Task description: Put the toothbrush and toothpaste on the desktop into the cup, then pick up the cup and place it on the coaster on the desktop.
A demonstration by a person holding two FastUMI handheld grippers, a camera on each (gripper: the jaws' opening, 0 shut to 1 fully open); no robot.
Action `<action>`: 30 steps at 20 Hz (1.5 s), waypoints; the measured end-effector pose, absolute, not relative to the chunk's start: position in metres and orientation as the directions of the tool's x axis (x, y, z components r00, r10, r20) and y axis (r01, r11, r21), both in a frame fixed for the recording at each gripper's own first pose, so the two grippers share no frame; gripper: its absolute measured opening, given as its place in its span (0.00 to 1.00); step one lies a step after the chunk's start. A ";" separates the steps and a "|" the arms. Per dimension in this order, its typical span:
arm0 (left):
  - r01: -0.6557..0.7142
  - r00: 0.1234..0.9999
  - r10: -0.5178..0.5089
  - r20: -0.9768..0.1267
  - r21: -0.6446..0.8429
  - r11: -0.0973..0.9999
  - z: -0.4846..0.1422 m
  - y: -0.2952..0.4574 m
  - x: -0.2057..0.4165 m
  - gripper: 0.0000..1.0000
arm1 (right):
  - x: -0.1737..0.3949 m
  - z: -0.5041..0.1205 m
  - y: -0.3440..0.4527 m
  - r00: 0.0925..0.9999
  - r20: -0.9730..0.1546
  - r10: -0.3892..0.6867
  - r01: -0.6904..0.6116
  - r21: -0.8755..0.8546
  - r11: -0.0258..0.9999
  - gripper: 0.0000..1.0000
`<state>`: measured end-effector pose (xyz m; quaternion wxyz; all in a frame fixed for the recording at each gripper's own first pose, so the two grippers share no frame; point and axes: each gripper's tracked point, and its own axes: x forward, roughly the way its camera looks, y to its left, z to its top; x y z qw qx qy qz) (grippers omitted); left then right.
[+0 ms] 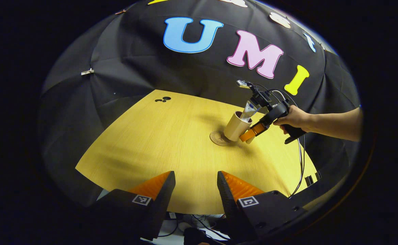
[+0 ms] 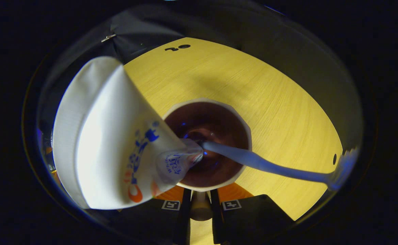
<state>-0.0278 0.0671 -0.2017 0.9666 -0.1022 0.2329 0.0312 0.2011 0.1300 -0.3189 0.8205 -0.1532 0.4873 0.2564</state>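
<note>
A cream cup [image 1: 234, 127] leans tilted over a round brown coaster [image 1: 218, 139] on the yellow desktop [image 1: 151, 136]; its base is at the coaster's right part. The right gripper [image 1: 250, 134], held by a hand [image 1: 295, 118], is shut on the cup's handle [image 2: 200, 206]. In the right gripper view I look down into the cup [image 2: 206, 100]. A white toothpaste tube [image 2: 117, 136] and a pale blue toothbrush [image 2: 270, 166] stand in it; the tube [image 1: 249, 109] also sticks out of the cup in the left gripper view. My left gripper [image 1: 195, 175] hovers open at the desk's near edge.
Black cloth walls close in the desk at the back and sides. Small dark holes [image 1: 163, 99] mark the desktop's far left. Cables [image 1: 300, 160] hang from the right gripper down past the desk's right edge.
</note>
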 end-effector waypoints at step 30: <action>-0.151 0.892 0.036 -0.451 -0.221 0.964 -0.213 0.116 -0.030 0.77 | 0.206 -0.334 0.163 0.333 -0.917 0.219 -0.590 -0.022 0.807 0.31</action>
